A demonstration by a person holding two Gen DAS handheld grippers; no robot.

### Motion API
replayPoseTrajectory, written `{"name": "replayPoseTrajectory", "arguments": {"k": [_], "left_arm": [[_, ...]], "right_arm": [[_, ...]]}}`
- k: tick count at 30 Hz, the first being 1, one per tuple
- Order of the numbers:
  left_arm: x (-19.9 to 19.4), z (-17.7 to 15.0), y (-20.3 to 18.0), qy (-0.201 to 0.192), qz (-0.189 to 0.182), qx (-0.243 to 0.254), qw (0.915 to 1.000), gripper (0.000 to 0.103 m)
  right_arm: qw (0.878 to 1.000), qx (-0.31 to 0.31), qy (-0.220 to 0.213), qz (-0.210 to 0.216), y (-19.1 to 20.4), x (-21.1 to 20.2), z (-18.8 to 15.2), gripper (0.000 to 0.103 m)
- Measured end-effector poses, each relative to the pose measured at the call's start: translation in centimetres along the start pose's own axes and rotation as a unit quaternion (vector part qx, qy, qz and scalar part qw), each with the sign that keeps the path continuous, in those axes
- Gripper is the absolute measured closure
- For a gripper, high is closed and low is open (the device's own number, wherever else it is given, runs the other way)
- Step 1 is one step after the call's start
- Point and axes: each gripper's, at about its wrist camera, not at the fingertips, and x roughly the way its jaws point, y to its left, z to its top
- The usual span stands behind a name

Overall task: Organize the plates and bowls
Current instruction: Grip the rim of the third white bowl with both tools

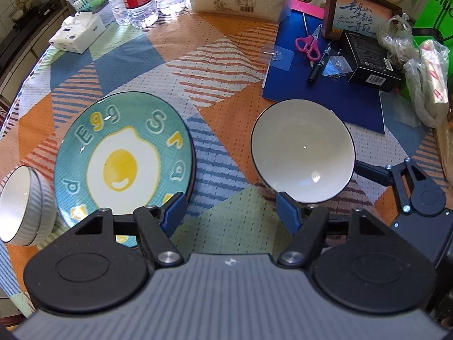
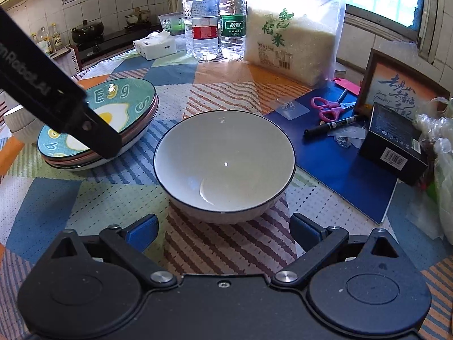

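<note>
Kitchen table, mid-tidy: the left gripper (image 1: 230,212), blue-padded jaws spread w/ nothing between them, hangs over bare cloth between a stack of shallow plates topped by a teal ceramic plate w/ a fried-egg print (image 1: 124,155) and a large white ceramic bowl w/ a thin dark rim (image 1: 303,150). The right gripper (image 2: 223,231) faces that bowl, jaws also wide and empty, pads just short of its near wall, likely lining up a grab. Two small ribbed white bowls (image 1: 24,209), nested, lie tipped beside the plates, so like appears to be going w/ like. The table wears a patchwork cloth (image 1: 220,65) in orange, blue and green; water bottles (image 2: 215,19), a bag of rice (image 2: 291,36), pink-handled scissors (image 2: 328,109) and a black box (image 2: 396,144) crowd the far side, under a tiled wall and sunlit window.
</note>
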Motion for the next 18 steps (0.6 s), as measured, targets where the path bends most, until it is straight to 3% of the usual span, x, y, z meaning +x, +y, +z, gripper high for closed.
{"name": "replayPoseTrajectory", "arguments": {"k": [11,14,16,18], "left_arm": [[5.3,1.3,-0.5,0.02,-0.032,-0.035,0.9987,0.038],[6.4,1.2,-0.8,0.027,-0.035,-0.036,0.9984,0.05],[6.9,1.2,-0.9,0.032,-0.038,-0.037,0.9981,0.067],[7.2,1.0,-1.0,0.035,-0.04,-0.036,0.9979,0.072]], "right_arm": [[1.0,0.002,0.008,0.013,-0.6,3.0,1.3,0.003],[1.0,0.003,0.01,0.02,-0.7,3.5,1.6,0.003],[1.0,0.001,0.01,0.018,-0.6,3.8,1.8,0.002],[1.0,0.003,0.009,0.017,-0.5,3.9,1.7,0.002]]}}
